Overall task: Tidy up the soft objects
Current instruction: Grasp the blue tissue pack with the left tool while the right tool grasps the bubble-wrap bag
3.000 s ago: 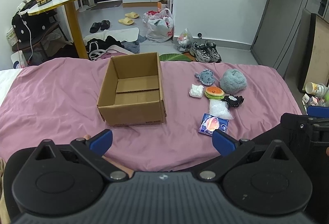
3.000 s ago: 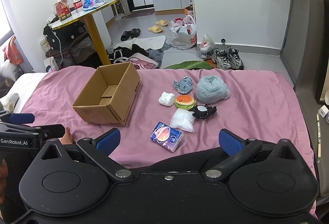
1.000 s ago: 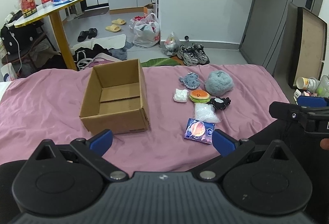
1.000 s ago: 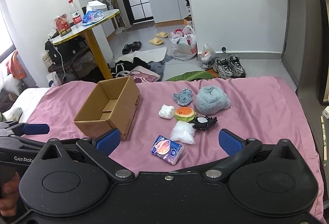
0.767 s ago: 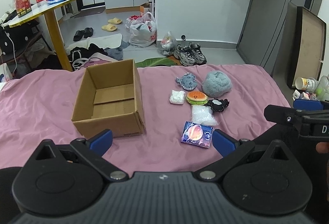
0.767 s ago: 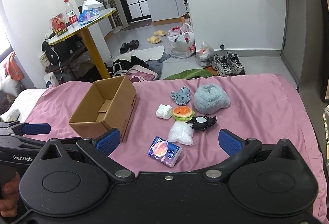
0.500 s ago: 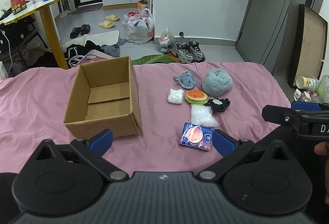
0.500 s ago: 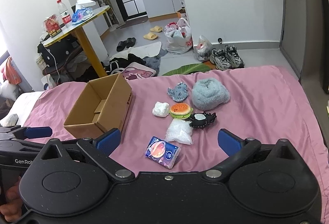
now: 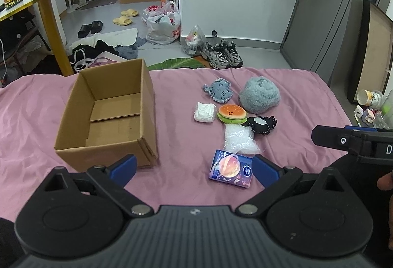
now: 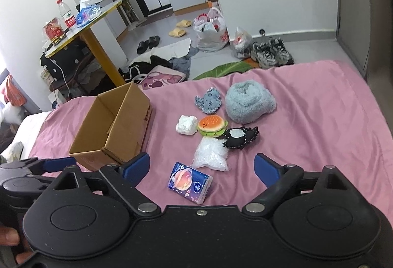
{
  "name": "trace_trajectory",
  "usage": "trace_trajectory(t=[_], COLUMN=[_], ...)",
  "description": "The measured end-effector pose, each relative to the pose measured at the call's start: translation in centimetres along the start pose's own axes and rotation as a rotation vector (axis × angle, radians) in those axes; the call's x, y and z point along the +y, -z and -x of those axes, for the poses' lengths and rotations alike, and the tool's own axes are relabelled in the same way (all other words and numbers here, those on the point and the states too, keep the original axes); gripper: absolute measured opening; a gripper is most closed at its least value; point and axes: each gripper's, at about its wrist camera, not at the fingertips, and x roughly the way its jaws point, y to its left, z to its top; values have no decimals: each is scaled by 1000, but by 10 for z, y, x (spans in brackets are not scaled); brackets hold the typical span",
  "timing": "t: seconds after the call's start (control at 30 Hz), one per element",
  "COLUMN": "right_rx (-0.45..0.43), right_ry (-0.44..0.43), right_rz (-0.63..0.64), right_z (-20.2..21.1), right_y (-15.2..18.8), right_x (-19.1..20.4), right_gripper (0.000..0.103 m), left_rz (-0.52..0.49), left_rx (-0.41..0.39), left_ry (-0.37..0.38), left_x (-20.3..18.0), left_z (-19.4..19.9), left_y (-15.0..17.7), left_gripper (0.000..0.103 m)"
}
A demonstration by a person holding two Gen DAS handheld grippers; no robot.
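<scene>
Left of soft pile on pink bedspread [image 9: 181, 100]: cardboard box [image 9: 108, 115], open, nothing inside, my landmark. I hold left gripper [image 9: 194, 167] jaws spread wide, gripping nothing, near box front corner. Right of box: tissue pack [image 10: 189, 182], nearest item, long axis skewed, pointing back-left toward box. I hold right gripper [image 10: 202, 166] jaws spread, gripping nothing; pack lies between its fingers' line, so I judge right hand nearer. Other 6 soft items farther back.

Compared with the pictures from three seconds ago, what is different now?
Only the viewpoints shifted: both open grippers, left gripper and right gripper, came nearer to the tissue pack. Nothing was grasped or released. The cardboard box, still empty, and the soft toys kept their places on the pink sheet.
</scene>
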Motion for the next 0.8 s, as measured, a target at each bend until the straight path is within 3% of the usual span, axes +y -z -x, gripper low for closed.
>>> trace_trajectory(t=[0.23,0.4,0.8], right_rx=[49,85,134], right_ry=[-18,-77,-114], right_rz=[-56,-115,-198], right_z=[-20,-35,-61], right_y=[-5,-7,-9], right_x=[-12,-23,-39], right_gripper=[82,74,74], left_rz=[-6,-12,-9], left_rx=[39,61,184], left_ry=[24,40,59], left_x=[-10,-16,-31], left_z=[-25,-43,-102], left_y=[-1,-3,2], left_gripper=[100,97,82])
